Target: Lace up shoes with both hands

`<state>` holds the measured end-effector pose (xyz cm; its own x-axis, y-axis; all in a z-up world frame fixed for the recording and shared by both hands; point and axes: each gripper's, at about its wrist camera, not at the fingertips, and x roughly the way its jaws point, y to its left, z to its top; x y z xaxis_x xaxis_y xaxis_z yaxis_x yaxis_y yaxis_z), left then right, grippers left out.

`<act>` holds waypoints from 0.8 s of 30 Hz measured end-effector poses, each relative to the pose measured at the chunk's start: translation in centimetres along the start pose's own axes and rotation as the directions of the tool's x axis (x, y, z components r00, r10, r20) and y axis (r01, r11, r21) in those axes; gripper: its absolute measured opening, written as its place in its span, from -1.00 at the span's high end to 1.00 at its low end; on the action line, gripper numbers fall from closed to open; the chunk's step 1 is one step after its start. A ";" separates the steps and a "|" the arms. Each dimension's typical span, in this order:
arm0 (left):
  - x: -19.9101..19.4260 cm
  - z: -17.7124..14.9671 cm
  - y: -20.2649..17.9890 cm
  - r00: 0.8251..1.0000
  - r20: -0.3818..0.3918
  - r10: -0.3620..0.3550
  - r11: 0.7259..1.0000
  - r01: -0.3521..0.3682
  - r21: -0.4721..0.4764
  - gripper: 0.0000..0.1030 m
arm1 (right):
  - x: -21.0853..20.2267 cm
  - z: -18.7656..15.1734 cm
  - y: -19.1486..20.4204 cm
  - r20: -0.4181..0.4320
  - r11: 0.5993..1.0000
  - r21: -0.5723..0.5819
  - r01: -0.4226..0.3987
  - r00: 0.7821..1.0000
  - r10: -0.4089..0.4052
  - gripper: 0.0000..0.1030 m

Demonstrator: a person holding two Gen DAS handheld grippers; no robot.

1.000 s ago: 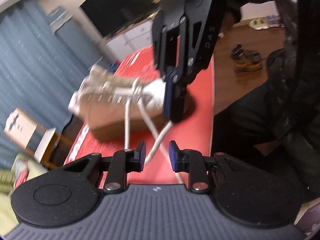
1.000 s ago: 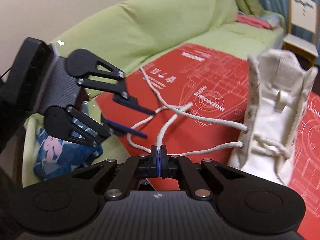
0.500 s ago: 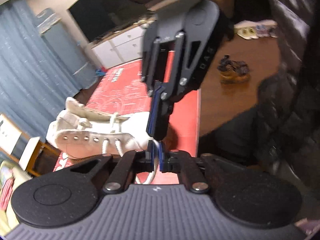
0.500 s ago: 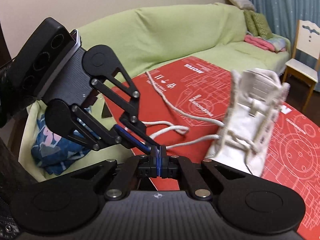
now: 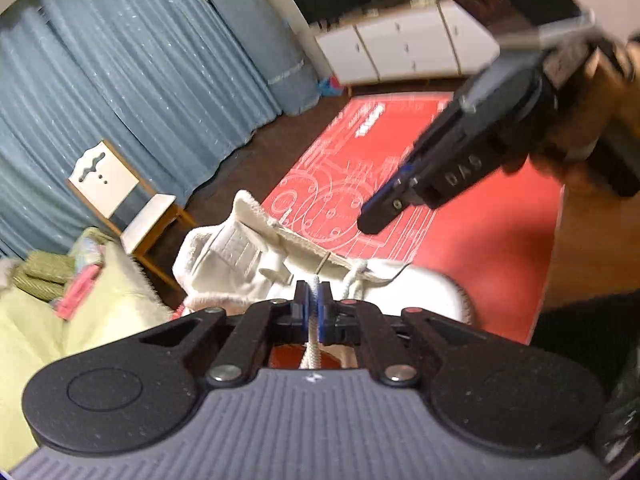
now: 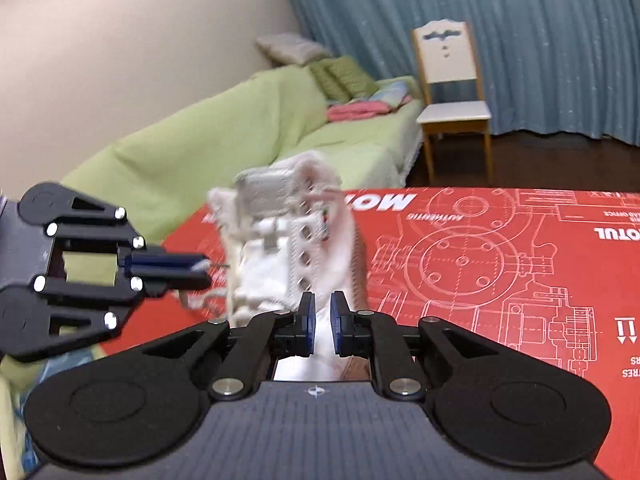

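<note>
left gripper is clamping the lace just behind the shoe | right gripper is hovering with jaws parted, gripping nothing, over the shoe's toe | shoe is sitting on the red mat, blurred

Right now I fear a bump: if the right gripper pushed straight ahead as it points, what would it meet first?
Likely the white shoe, dead ahead of the open right gripper; blur hides the depth.
</note>
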<state>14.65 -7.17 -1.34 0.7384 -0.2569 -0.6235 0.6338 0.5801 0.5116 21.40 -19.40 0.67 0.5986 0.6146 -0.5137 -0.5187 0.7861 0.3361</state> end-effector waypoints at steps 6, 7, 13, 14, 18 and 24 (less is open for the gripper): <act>3.1 1.1 -0.4 0.992 -0.118 0.033 0.996 -0.023 0.082 0.95 | 0.7 0.3 -1.7 0.037 0.996 0.081 -0.042 0.999 0.039 0.72; 3.4 0.9 -0.3 0.991 -0.127 0.030 0.997 -0.020 0.081 0.95 | 1.0 0.4 -2.0 0.041 0.994 0.094 -0.048 0.998 0.044 0.72; 5.4 1.5 0.1 0.985 -0.175 0.001 0.994 0.017 0.103 0.96 | 0.6 -0.2 -3.5 0.044 0.985 0.160 -0.071 0.997 0.065 0.72; 5.6 1.5 0.4 0.984 -0.176 -0.018 0.995 0.035 0.093 0.97 | 0.5 -0.3 -3.8 0.043 0.983 0.167 -0.071 0.997 0.065 0.72; 6.0 1.2 1.7 0.982 -0.166 -0.095 0.993 0.105 0.052 0.97 | 0.1 -0.2 -4.7 0.045 0.978 0.196 -0.070 0.997 0.062 0.72; 5.2 0.4 2.7 0.977 -0.117 -0.181 0.980 0.189 0.060 0.96 | -0.4 -0.7 -5.9 0.043 0.970 0.236 -0.060 0.998 0.051 0.72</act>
<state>20.34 -7.24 -2.96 0.5798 -0.2656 -0.7703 0.7744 0.4736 0.4196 23.80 -24.31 -1.68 0.5968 0.6565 -0.4613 -0.3954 0.7409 0.5429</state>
